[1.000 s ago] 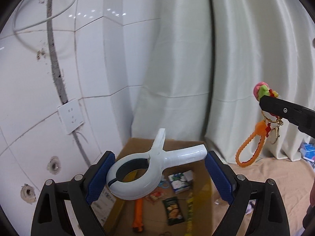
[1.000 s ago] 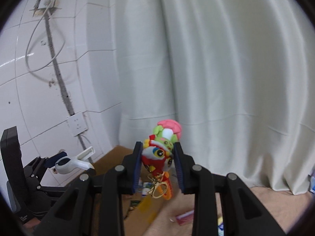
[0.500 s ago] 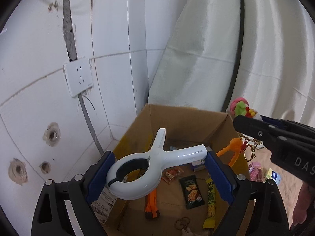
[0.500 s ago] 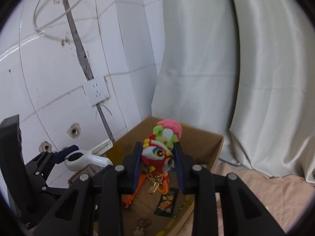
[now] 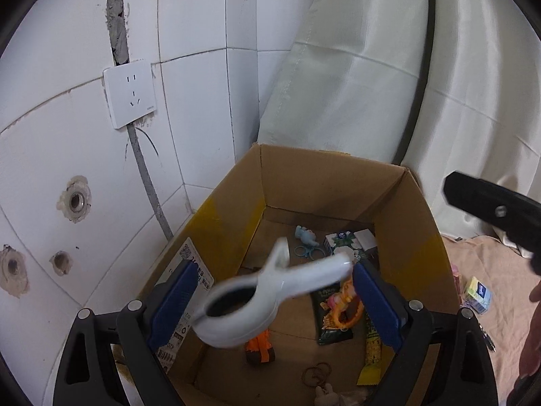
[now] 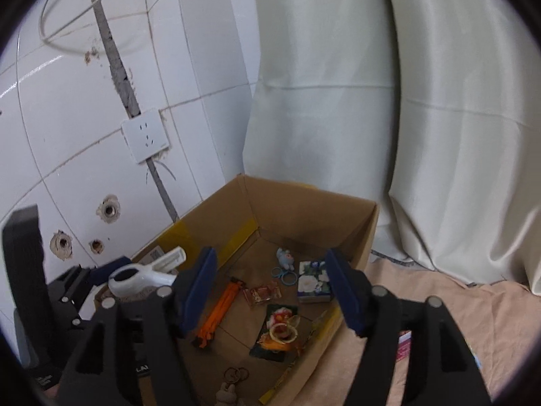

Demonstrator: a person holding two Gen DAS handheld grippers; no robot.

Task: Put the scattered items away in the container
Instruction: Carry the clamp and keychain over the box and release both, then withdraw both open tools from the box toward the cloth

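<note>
Left wrist view: the white clamp is motion-blurred between the left claw's wide-apart pads, contact unclear, above the cardboard box. Right claw is opening, empty; the plush keychain lies in the box, partly hidden.

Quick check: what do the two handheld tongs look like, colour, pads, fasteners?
Both tongs look alike: the left tongs and the right tongs each have matte black plastic fingers with triangular cut-outs, flat blue pads on the inner faces, and round silver screws at the finger joints. White lettering on the left tongs' body is unreadable. No cables or sleeves visible.
</note>
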